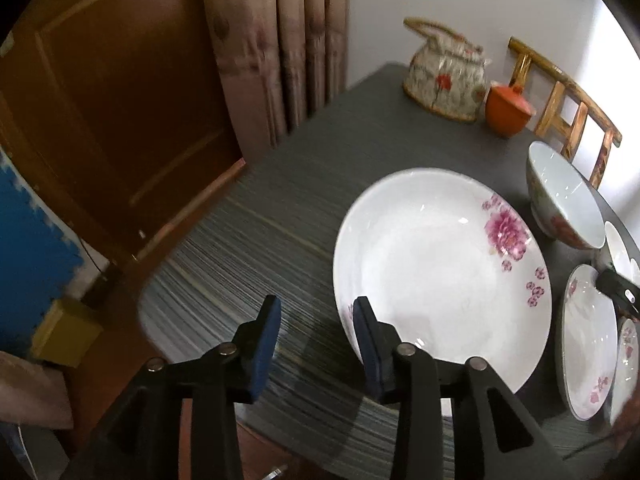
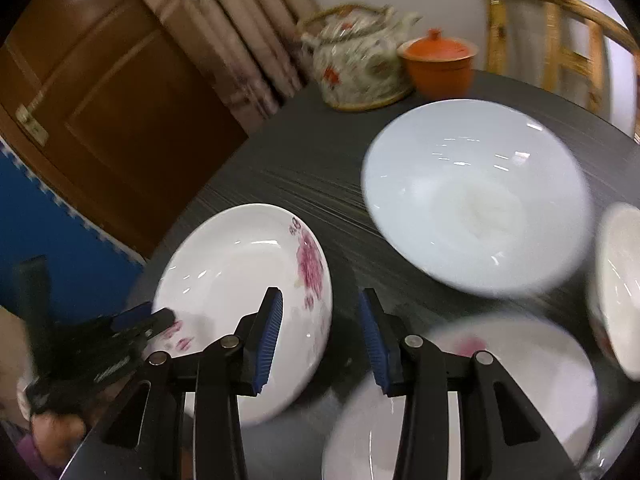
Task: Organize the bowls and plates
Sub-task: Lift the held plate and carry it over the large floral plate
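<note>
White porcelain with a pink peony print: the large plate (image 1: 436, 276) is lying flat on the dark striped table (image 1: 280, 208), filling the 3 o'clock half of my left wrist view. My left gripper (image 1: 316, 344) is standing released, jaws spread, holding nothing; its right finger is overlapping the plate's near rim at 6 o'clock, though I cannot tell whether it is touching.

In my right wrist view the same plate (image 2: 244, 300) is sitting at 8 o'clock, with the left gripper (image 2: 140, 324) showing over its near-left rim. My right gripper (image 2: 320, 336) is also standing released and empty, hovering between that plate and a second flowered plate (image 2: 520, 368) at 5 o'clock. A large white bowl (image 2: 476, 196) is resting at 1 o'clock, blurred. Another bowl (image 2: 616, 288) is showing at 3 o'clock, well cut off by the frame.

Further out, at 12 o'clock, a floral teapot (image 2: 360, 64) and an orange lidded pot (image 2: 438, 62) are sitting just beside each other at the table's far edge. A bamboo chair (image 2: 560, 32) is standing behind them.
</note>
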### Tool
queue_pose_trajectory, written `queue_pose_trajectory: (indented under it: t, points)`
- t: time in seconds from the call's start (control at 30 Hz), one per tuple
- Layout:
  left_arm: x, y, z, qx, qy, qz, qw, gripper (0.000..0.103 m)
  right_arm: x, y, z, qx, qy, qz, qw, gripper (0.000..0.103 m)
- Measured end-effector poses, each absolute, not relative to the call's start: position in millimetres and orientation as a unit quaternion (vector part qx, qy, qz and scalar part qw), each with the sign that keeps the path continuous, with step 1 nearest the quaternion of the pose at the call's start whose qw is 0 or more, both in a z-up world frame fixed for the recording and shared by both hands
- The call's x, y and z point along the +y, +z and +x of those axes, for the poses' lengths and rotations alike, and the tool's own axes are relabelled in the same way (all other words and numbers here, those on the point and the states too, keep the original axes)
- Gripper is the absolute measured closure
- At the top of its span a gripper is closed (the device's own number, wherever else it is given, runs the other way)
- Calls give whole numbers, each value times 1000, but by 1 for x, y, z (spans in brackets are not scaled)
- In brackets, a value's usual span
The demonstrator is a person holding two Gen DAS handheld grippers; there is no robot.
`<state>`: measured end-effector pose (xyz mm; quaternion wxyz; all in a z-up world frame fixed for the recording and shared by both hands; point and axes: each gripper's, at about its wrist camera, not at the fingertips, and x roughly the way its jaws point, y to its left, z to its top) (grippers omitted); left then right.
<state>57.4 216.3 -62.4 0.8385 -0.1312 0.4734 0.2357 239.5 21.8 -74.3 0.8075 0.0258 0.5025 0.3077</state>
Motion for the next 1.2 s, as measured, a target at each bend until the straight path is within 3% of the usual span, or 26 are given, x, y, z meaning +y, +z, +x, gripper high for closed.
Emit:
queue_pose_trajectory:
  t: [0.2, 0.47, 1.2]
  points:
    - [172, -33, 50, 445, 132, -133, 876, 62, -67, -50, 205, 490, 278, 64, 824, 64]
    - [93, -47, 67, 503, -14, -175, 846, 62, -150, -44, 200, 501, 243, 62, 828, 64]
    - [64, -94, 96, 530, -11, -234, 815, 62, -147, -93, 248, 537, 291, 18, 792, 68]
